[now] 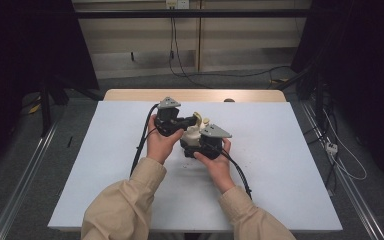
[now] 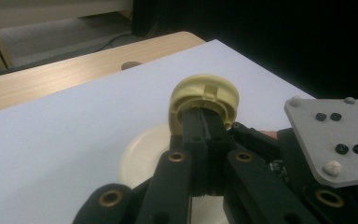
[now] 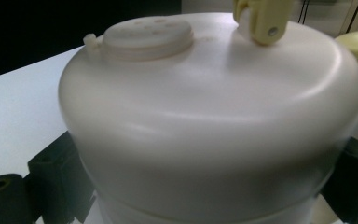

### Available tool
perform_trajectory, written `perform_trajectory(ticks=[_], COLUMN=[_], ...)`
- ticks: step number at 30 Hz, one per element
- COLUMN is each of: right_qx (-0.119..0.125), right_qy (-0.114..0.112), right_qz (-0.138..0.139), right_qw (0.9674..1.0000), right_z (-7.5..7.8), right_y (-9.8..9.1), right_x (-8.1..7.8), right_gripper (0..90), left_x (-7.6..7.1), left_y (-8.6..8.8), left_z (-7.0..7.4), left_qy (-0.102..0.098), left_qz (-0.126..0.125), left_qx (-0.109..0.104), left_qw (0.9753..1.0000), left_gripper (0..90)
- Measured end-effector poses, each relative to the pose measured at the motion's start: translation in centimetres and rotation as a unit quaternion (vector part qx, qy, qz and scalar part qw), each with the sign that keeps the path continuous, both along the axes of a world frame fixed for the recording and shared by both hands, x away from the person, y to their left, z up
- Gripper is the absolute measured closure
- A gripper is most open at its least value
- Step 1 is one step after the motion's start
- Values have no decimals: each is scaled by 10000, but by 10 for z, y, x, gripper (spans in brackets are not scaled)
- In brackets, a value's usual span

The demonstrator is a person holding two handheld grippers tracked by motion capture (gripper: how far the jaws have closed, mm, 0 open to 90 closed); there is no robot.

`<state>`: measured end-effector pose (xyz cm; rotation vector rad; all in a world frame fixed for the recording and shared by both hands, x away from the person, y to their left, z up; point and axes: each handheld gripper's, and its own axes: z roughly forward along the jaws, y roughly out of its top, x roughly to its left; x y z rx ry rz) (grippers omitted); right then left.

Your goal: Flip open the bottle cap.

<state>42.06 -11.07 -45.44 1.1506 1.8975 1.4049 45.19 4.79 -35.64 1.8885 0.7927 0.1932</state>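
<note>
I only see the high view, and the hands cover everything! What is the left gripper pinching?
Observer: The left gripper has its jaws shut on the rim of a round yellowish cap.
Operator: And what's the right one doing?
Observer: The right gripper has a cream-white container between its jaws, with one jaw against each side.
Operator: Is there anything on top of the container?
Observer: Yes, a flat round disc with what look like small holes, and a yellowish hinge piece close to it.
</note>
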Motion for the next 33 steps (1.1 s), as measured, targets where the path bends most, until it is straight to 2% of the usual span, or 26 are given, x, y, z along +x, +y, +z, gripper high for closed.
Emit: perform_trajectory(ticks=[19, 30, 33], right_qx=[-18, -50, -99], right_qy=[13, 117, 168], right_qz=[-11, 45, 47], right_qw=[10000, 9999, 9998], right_z=[1, 2, 3], right_y=[0, -3, -4], right_x=[0, -2, -3], right_gripper=[49, 39, 26], left_x=[-2, -2, -4], left_y=[1, 7, 8], left_z=[4, 2, 3], left_qy=[-57, -58, -46], left_qz=[2, 37, 3], left_qx=[-25, -134, -147], left_qw=[10000, 9999, 9999], left_gripper=[900, 845, 796])
